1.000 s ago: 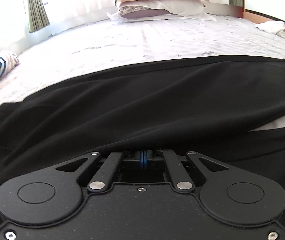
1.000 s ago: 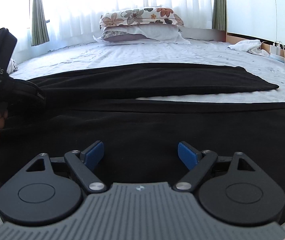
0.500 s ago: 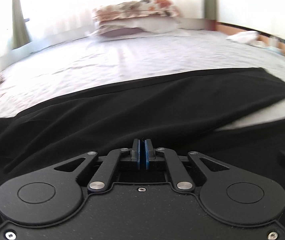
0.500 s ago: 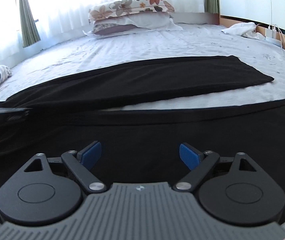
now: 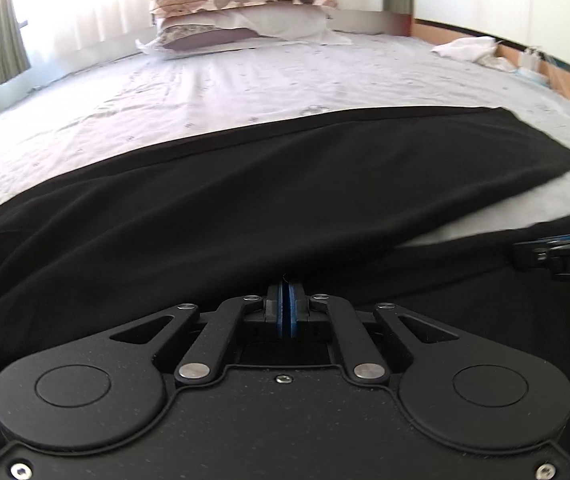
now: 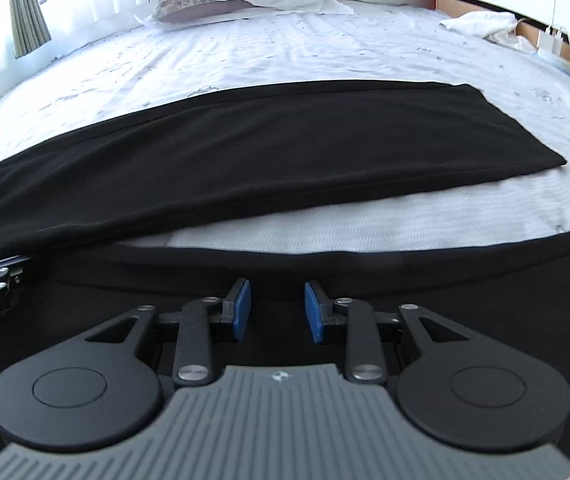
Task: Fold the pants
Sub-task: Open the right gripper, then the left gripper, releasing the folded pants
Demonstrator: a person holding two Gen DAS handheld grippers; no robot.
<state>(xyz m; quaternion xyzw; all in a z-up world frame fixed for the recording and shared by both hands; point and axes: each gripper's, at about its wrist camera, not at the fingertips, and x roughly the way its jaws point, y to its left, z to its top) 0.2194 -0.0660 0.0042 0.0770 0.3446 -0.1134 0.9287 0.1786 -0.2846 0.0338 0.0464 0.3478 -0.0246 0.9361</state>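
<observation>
Looking through the left wrist: left tool (image 5: 285,310) fully closed, pads together at the near leg's edge; a pinch on the black pants (image 5: 285,184) can't be confirmed. Pants lie across the bed (image 5: 245,80) near its foot edge, far leg flat, sheet showing between legs.

Right wrist: right tool (image 6: 277,310) half open, jaws just been closing, near leg's edge (image 6: 365,268) at the pads, not pinched.

Risk: lifting before the right pads bite, the leg sags and folds crooked.

Black pants (image 6: 245,152), spread flat across the bed, legs parted, far leg smooth
</observation>
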